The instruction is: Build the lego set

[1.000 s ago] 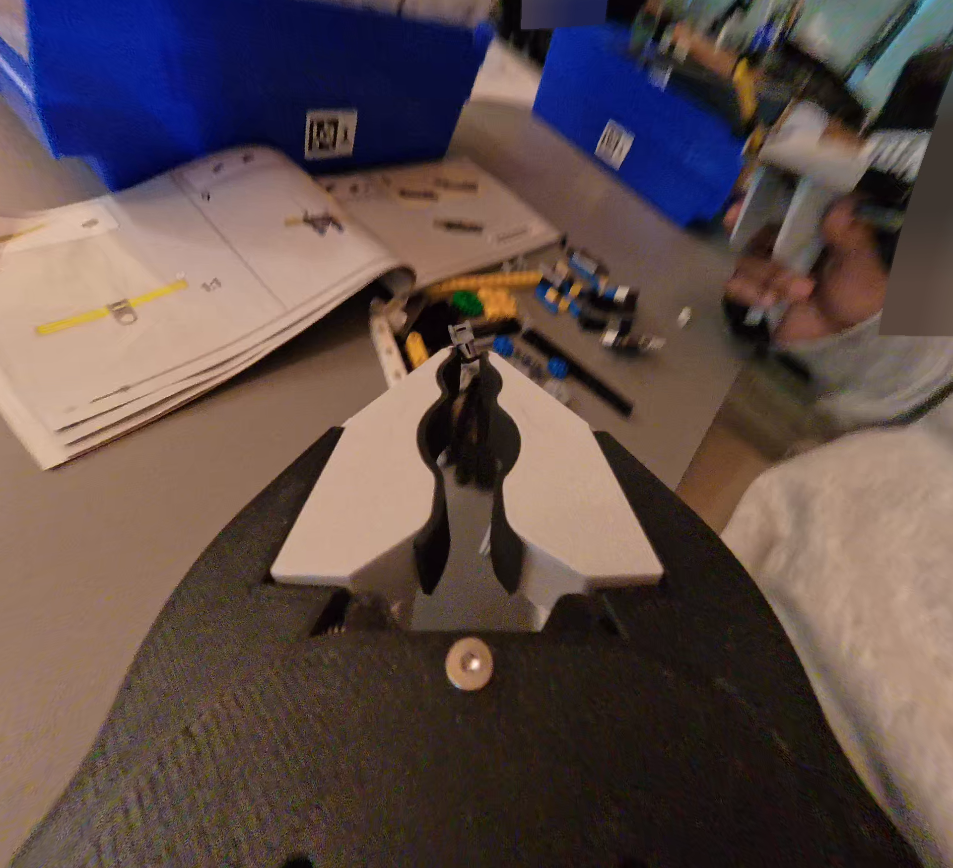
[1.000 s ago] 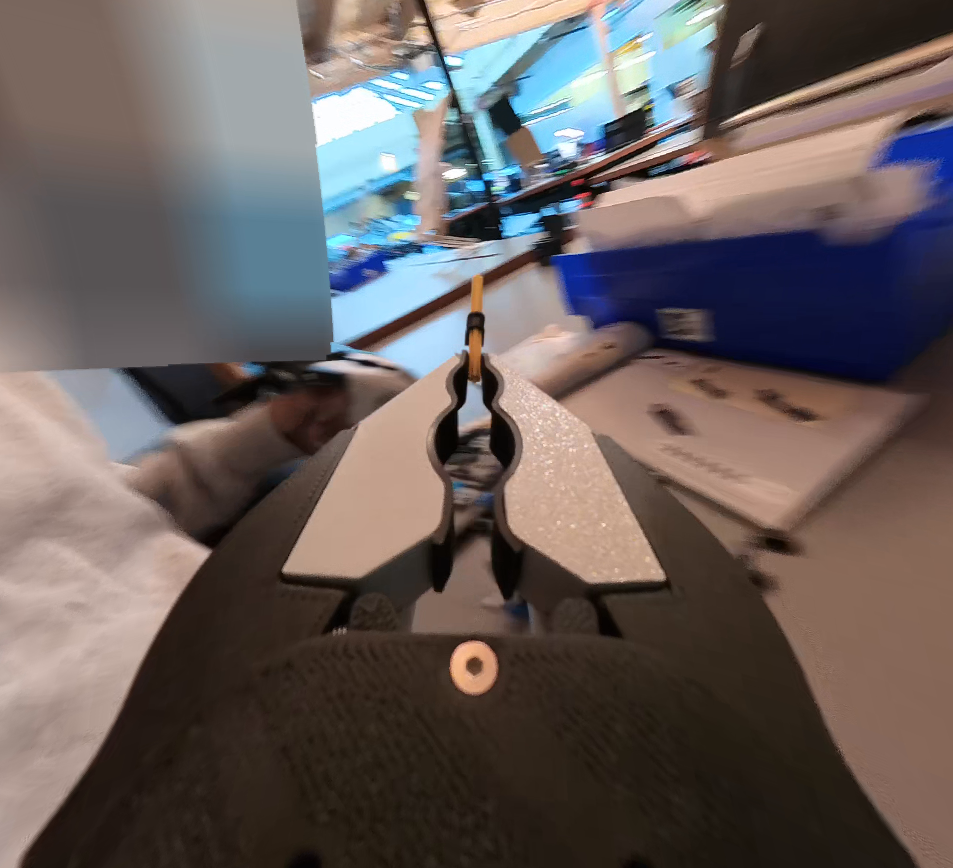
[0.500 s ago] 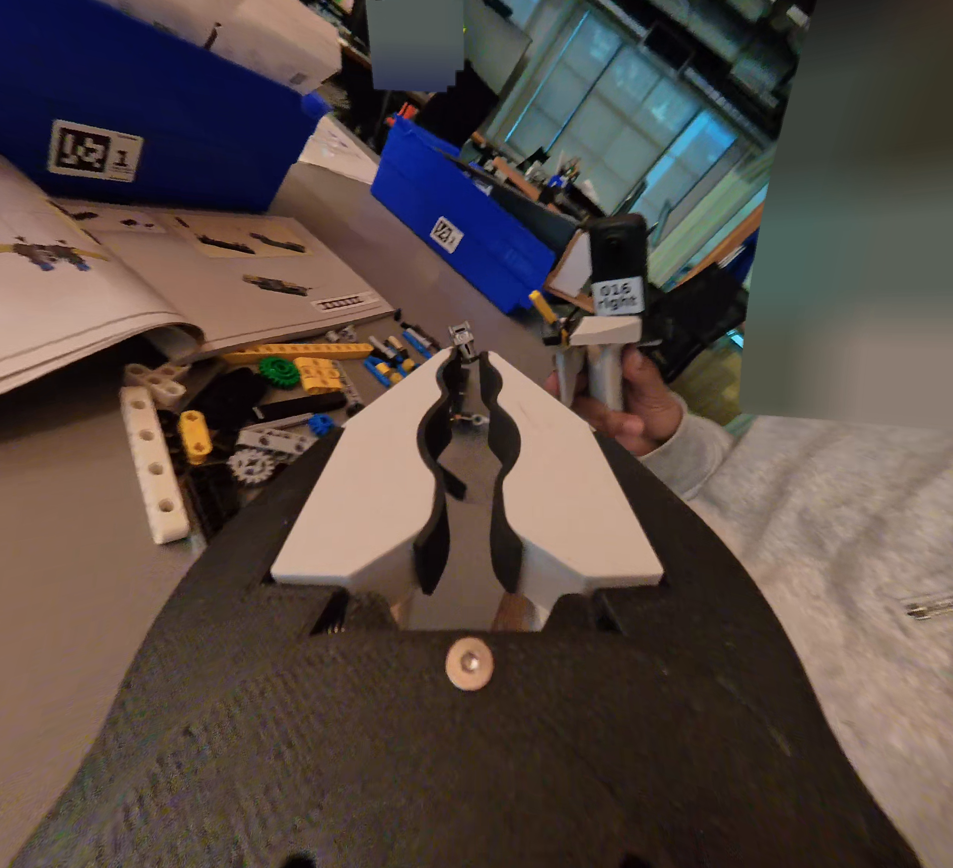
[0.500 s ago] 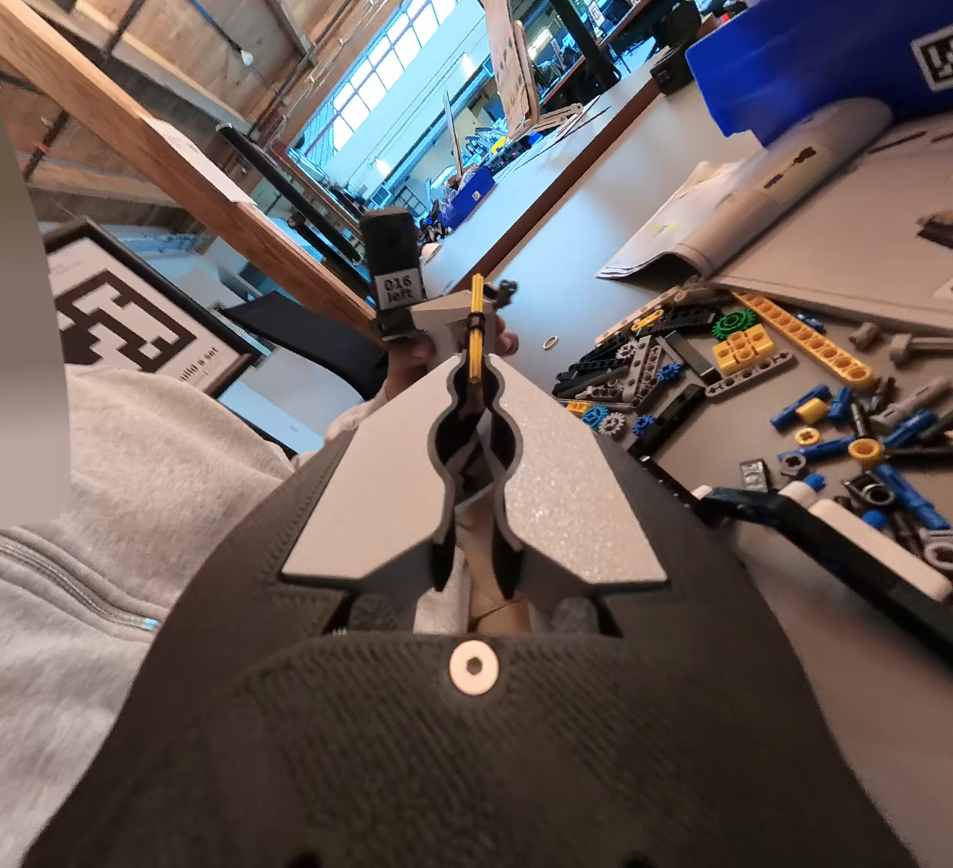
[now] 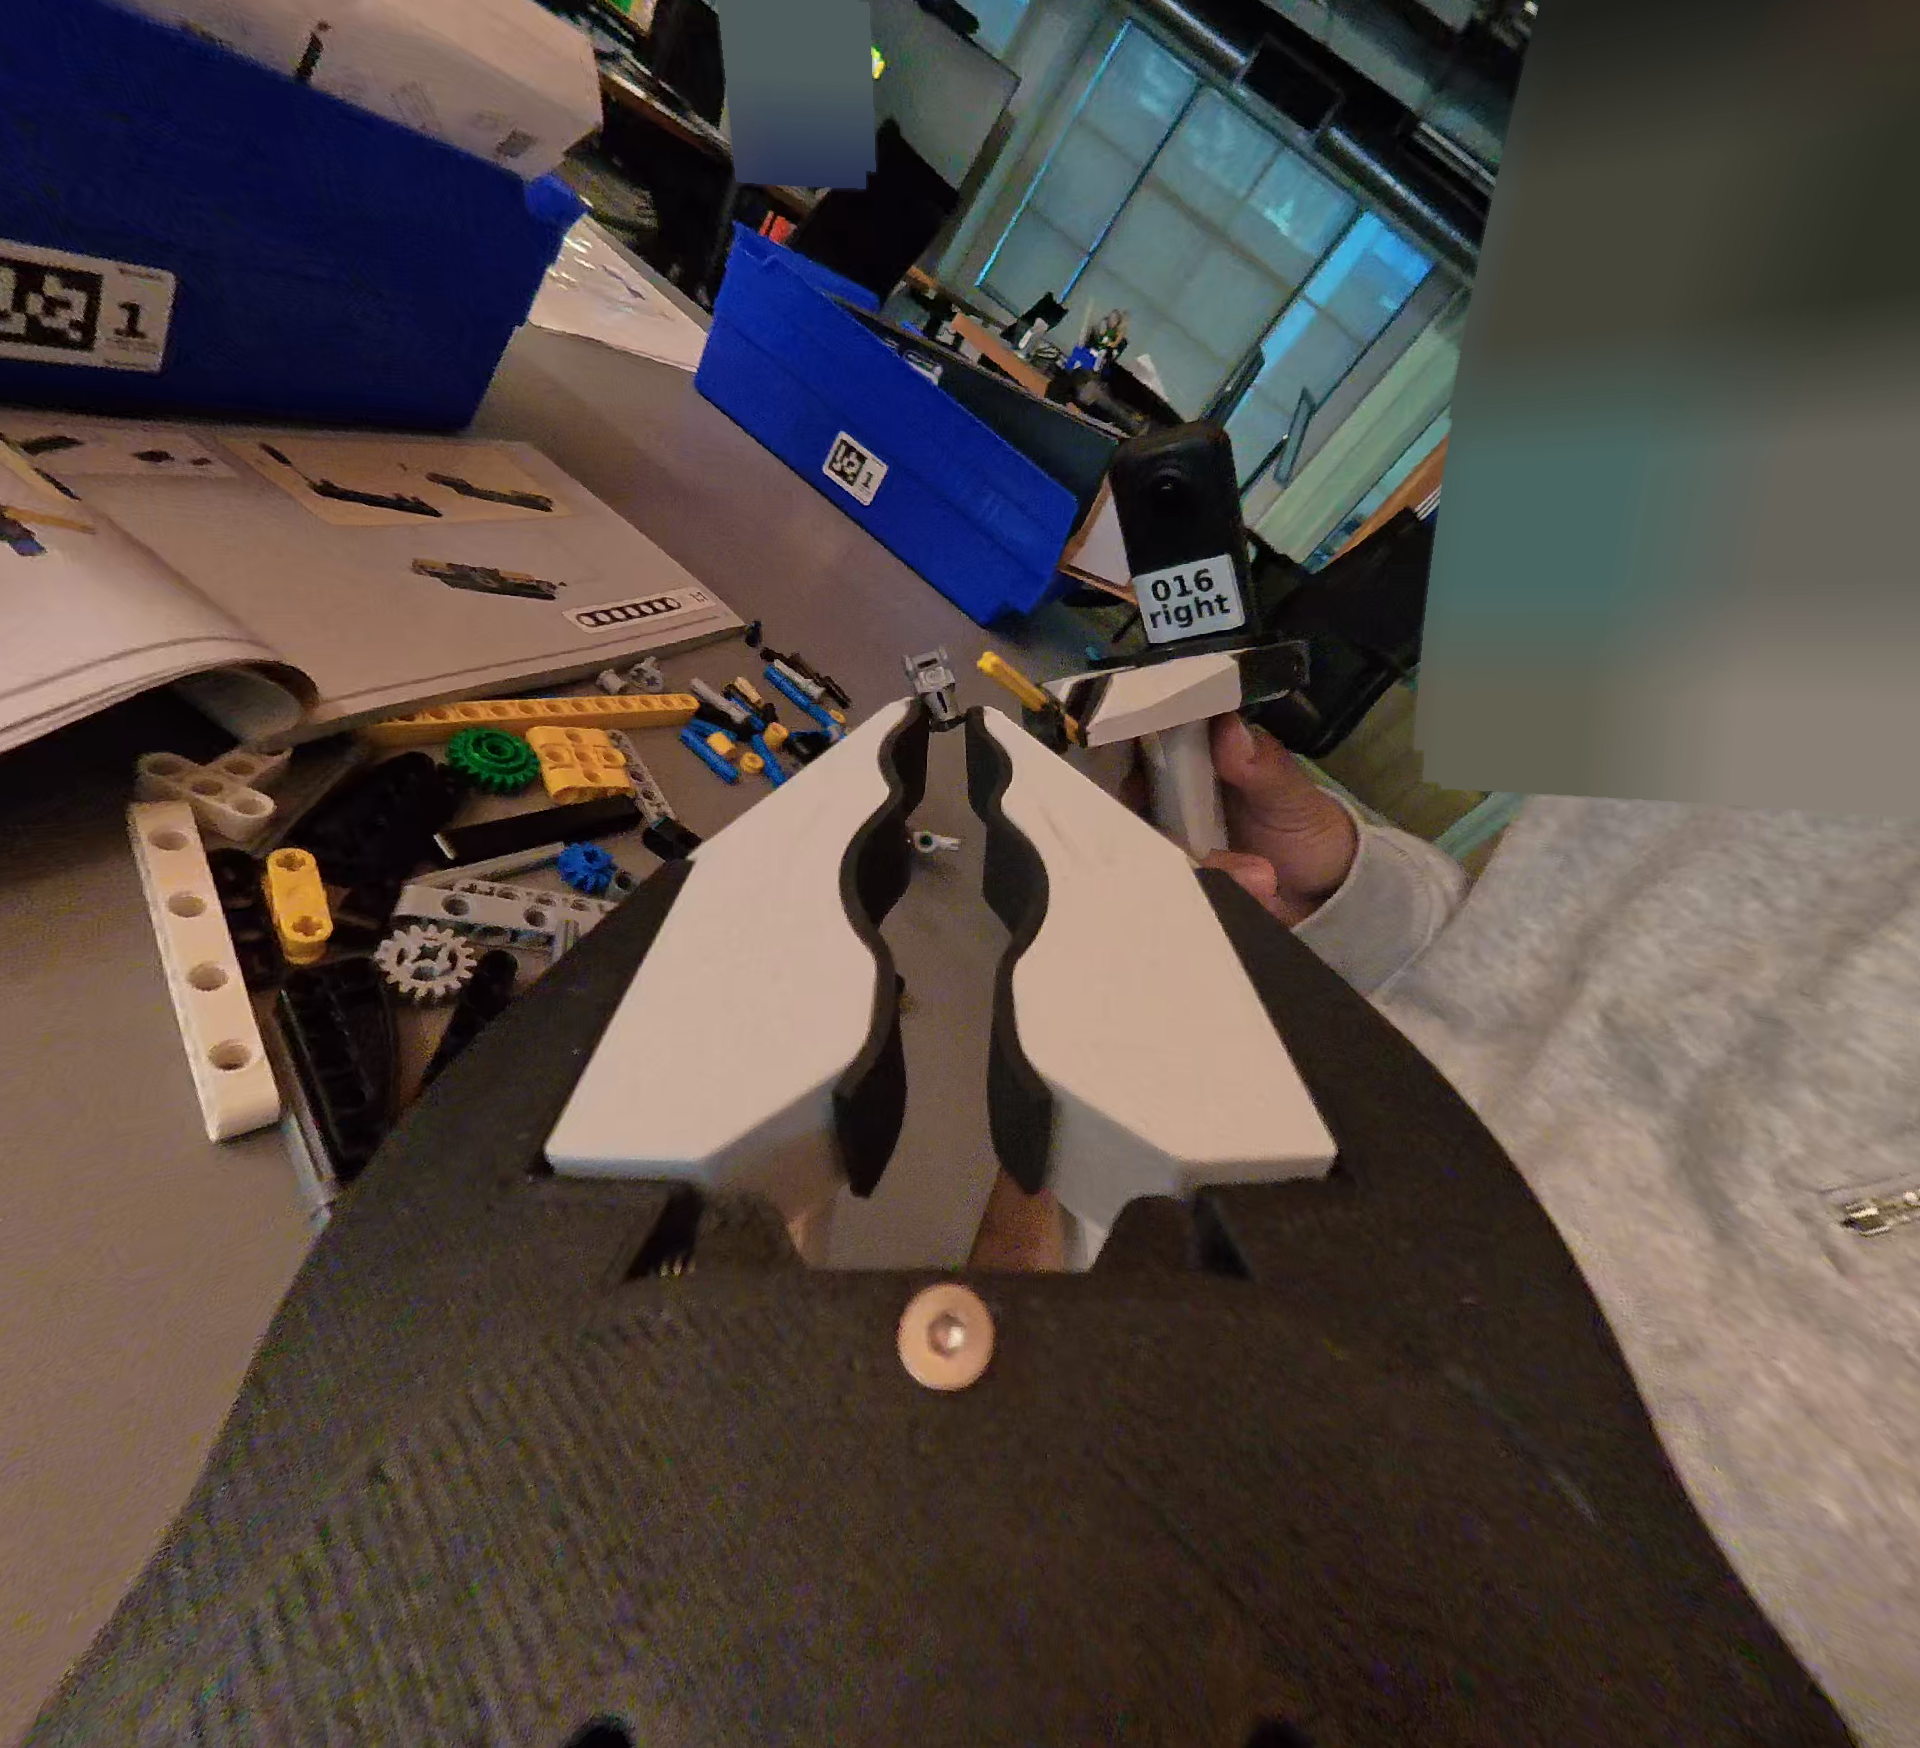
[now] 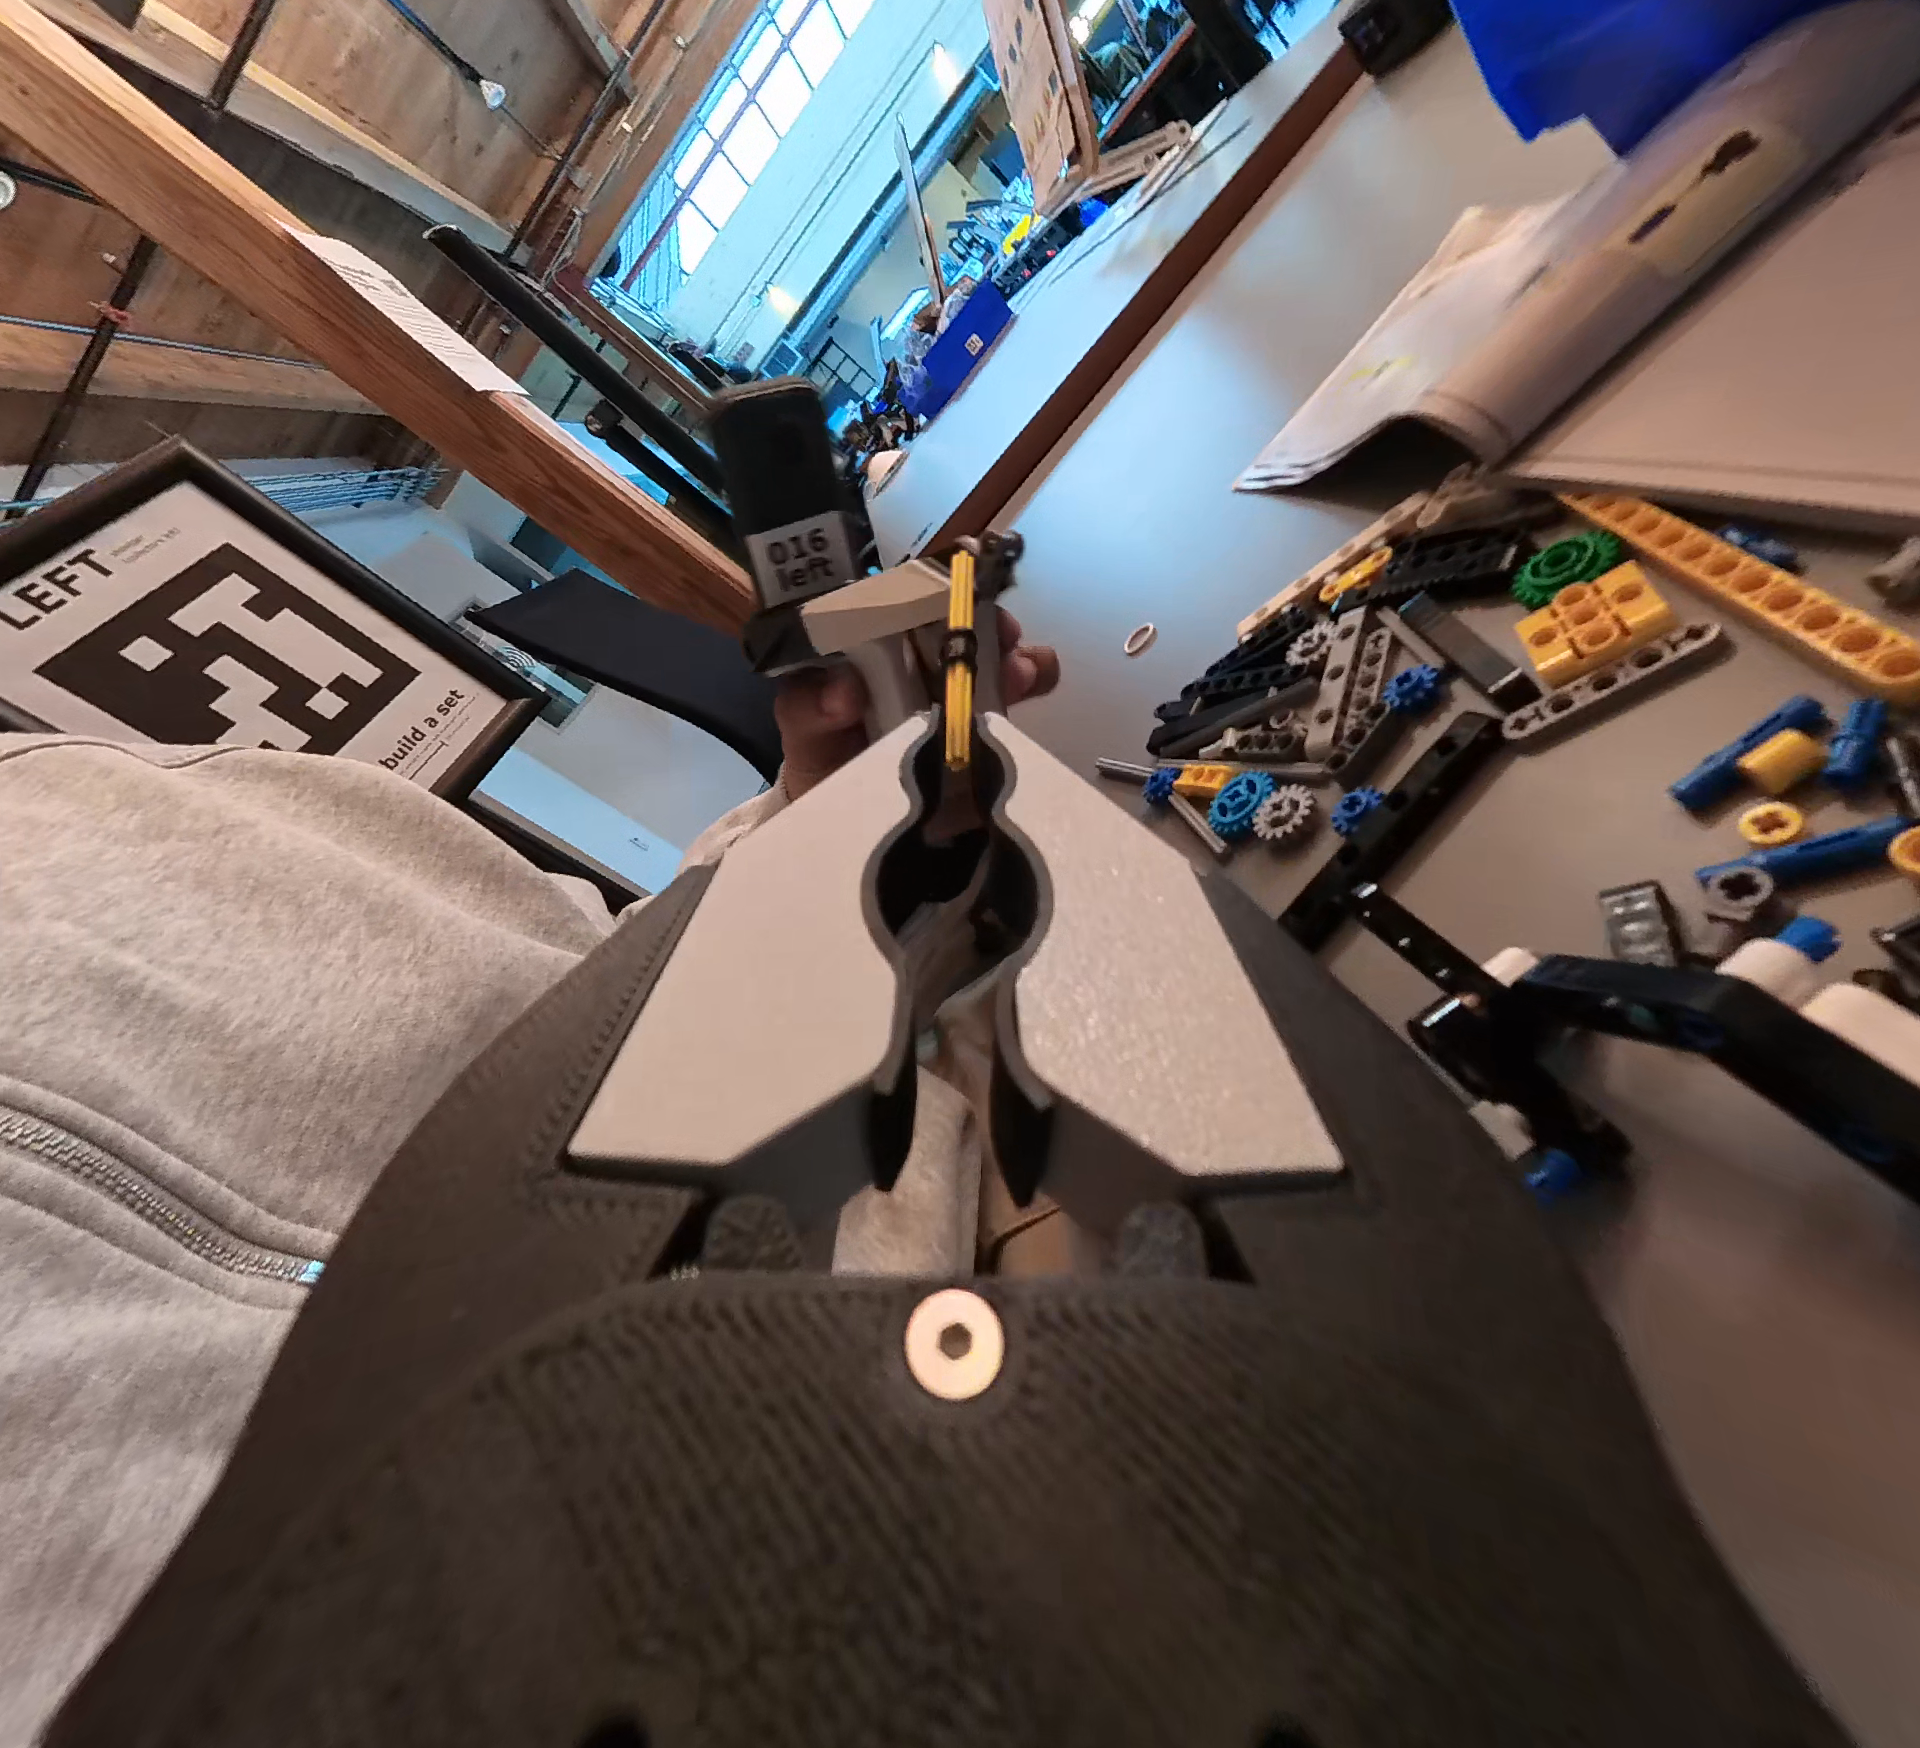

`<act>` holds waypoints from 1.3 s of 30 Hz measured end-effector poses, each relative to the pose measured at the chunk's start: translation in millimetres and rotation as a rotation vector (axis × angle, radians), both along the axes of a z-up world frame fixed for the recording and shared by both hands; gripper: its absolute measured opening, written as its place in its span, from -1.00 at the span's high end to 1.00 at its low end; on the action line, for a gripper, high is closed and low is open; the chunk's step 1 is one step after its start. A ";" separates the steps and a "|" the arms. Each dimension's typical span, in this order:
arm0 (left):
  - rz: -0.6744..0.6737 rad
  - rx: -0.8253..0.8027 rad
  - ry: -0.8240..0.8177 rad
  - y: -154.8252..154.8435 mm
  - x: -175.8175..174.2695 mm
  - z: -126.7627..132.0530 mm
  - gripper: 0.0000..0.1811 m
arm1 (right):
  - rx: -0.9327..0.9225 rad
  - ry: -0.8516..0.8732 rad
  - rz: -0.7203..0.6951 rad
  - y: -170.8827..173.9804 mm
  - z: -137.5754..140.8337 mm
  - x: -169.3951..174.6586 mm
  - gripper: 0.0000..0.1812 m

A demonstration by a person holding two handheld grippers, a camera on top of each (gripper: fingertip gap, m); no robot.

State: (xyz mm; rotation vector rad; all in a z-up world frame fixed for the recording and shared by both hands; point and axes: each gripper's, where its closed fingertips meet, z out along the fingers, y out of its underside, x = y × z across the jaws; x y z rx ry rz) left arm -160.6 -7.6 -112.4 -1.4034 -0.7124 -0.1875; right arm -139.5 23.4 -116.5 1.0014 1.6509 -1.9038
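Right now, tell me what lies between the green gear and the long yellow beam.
Nothing: left wrist view shows the green gear right beside the long yellow beam.

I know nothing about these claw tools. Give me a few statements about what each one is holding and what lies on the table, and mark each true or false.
1. The right claw grips a thin yellow rod. True.
2. The left claw is empty. False: it pinches a small grey piece at its tips.
3. A green gear lies among the loose pieces on the table. True.
4. The instruction booklet is closed. False: it lies open.
5. The bins behind the booklet are red. False: they are blue.
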 end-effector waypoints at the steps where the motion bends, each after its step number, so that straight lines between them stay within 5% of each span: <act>1: 0.010 -0.015 0.023 0.1 0.0 0.1 0.94 | 0.002 -0.006 0.000 -0.3 -1.2 -0.1 0.98; 18: 0.157 -0.427 0.392 2.7 -4.8 -22.0 0.94 | 0.047 -0.092 -0.012 0.5 -18.8 -4.8 0.97; 39: 0.174 -0.575 0.500 4.5 -5.5 -33.6 0.94 | 0.111 -0.070 -0.031 1.3 -27.1 -7.8 0.97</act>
